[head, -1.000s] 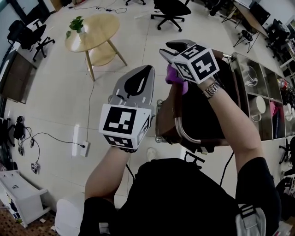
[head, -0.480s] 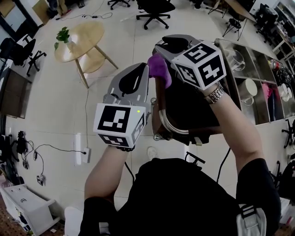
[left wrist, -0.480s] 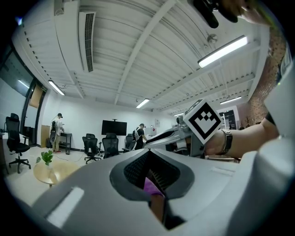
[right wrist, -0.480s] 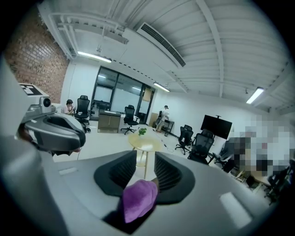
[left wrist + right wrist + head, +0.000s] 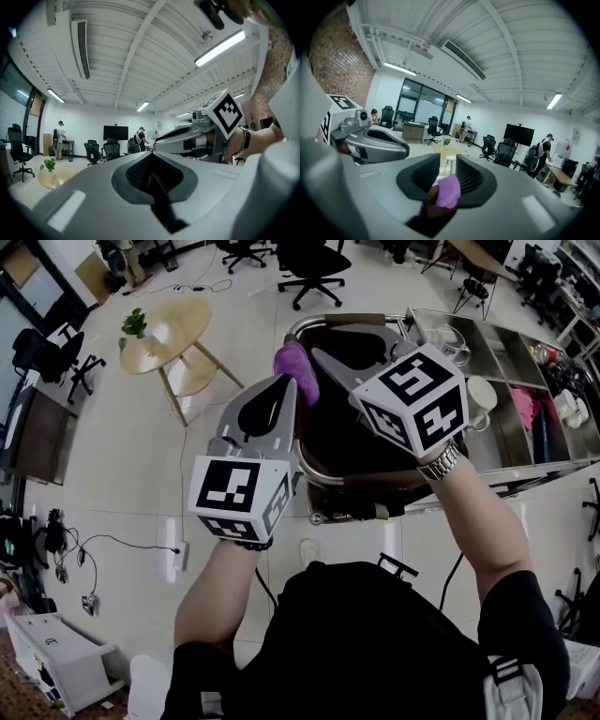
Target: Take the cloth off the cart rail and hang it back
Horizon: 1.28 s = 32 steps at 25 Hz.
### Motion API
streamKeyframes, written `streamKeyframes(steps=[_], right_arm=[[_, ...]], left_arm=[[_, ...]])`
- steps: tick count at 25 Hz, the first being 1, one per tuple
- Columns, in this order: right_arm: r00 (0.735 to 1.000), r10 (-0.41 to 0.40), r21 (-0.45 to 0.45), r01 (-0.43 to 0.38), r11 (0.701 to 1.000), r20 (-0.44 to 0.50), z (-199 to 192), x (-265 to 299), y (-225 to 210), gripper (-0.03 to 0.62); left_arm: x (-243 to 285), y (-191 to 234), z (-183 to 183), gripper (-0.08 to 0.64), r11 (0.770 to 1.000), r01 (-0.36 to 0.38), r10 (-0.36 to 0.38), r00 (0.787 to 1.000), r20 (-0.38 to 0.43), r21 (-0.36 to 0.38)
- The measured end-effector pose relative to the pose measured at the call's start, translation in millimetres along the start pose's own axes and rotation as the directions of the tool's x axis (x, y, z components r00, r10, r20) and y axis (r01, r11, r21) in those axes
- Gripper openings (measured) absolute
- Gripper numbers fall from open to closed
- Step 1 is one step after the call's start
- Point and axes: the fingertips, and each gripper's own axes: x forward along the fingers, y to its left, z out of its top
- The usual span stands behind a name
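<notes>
My right gripper [image 5: 314, 352] is raised above the steel cart, with a small purple cloth [image 5: 295, 371] bunched at its tips. In the right gripper view the purple cloth [image 5: 449, 191] sits between the jaws of the right gripper [image 5: 447, 165], against the right pad. These jaws have just been closing on it. The cart's chrome rail [image 5: 337, 320] curves around a dark bin just beyond the cloth. My left gripper [image 5: 284, 381] is held beside the right one, shut and holding nothing. In its own view the left gripper [image 5: 151, 157] points level into the room.
A round wooden table [image 5: 173, 329] with a small plant stands on the floor at the left. Office chairs [image 5: 314, 263] are behind it. The cart's shelf [image 5: 511, 362] at the right carries a cup and other items. Cables and a power strip [image 5: 178, 554] lie on the floor.
The right gripper has risen and moved up-left with the purple cloth in its jaws. The left gripper has moved along beside it. More of the cart's shelf now shows.
</notes>
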Motion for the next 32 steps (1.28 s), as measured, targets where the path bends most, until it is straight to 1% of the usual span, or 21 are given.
streamKeyframes(steps=[5,11,15,20,24,26,27,30,32], right_arm=[[0.996,0.001,-0.010,-0.001,1.000,0.088,-8,-62,30,0.086],[0.981,-0.011,-0.014,0.014,1.000,0.192,-11,-127,58,0.066],[0.965,-0.024,-0.007,0.027,1.000,0.263,-19,-165,71,0.051],[0.941,-0.062,0.011,0.062,0.998,0.331,-49,-188,102,0.024],[0.930,-0.079,0.031,0.073,0.997,0.359,-58,-202,118,0.002],[0.927,-0.082,0.035,0.074,0.997,0.366,-63,-208,127,0.002],[0.931,-0.086,0.046,0.074,0.996,0.356,-67,-210,131,0.002],[0.963,-0.113,0.134,0.082,0.988,0.246,-86,-215,144,0.000],[0.966,-0.125,0.151,0.092,0.984,0.226,-89,-216,150,0.000]], left_arm=[[-24,-51,5,0.003,0.999,-0.017,0.016,1.000,0.022,0.033],[-47,-104,5,0.003,0.998,-0.025,0.023,0.999,0.030,0.059],[-59,-137,5,0.003,0.996,-0.033,0.030,0.999,0.037,0.080],[-89,-161,-12,0.003,0.992,-0.039,0.032,0.998,0.060,0.118],[-105,-175,-12,0.003,0.991,-0.034,0.026,0.998,0.065,0.127],[-109,-183,-14,0.003,0.991,-0.025,0.017,0.998,0.061,0.130],[-111,-186,-15,0.003,0.991,-0.020,0.012,0.998,0.059,0.130],[-117,-193,-16,0.003,0.991,0.001,-0.008,0.999,0.052,0.131],[-123,-194,-17,0.003,0.991,0.015,-0.021,0.999,0.046,0.129]])
